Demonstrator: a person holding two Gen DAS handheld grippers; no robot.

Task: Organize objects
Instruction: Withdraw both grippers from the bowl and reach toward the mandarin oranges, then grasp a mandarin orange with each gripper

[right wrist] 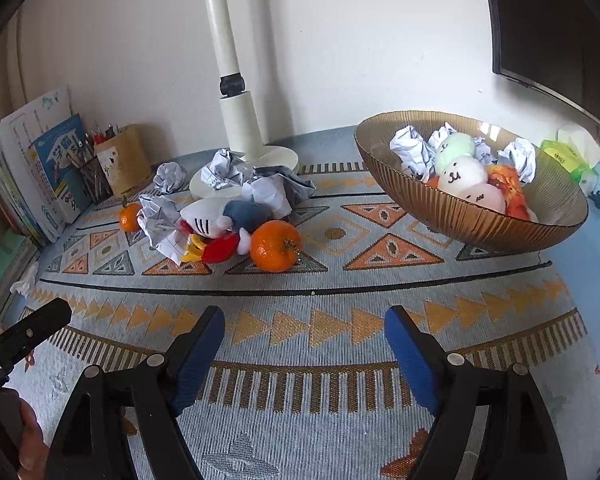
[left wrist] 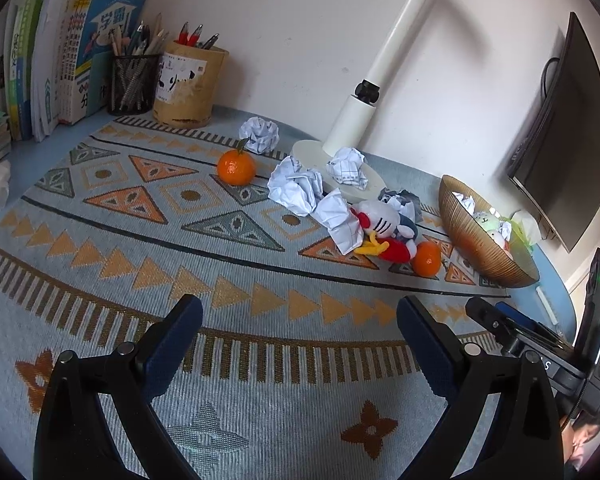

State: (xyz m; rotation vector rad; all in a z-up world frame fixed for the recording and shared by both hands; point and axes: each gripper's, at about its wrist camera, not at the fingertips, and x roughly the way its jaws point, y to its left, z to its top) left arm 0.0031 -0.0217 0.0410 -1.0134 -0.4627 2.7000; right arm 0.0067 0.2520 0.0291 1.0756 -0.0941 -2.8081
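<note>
On the mat before you: a bowl at right holding paper balls and soft toys, with a tissue pack behind it to the right. At centre you have a lamp base against the wall, crumpled papers on and before it, a plush toy in front of those, and a tangerine touching the toy's right side. To your left lie a second tangerine, a lone paper ball behind it, then two pen holders and upright books along the wall.
</note>
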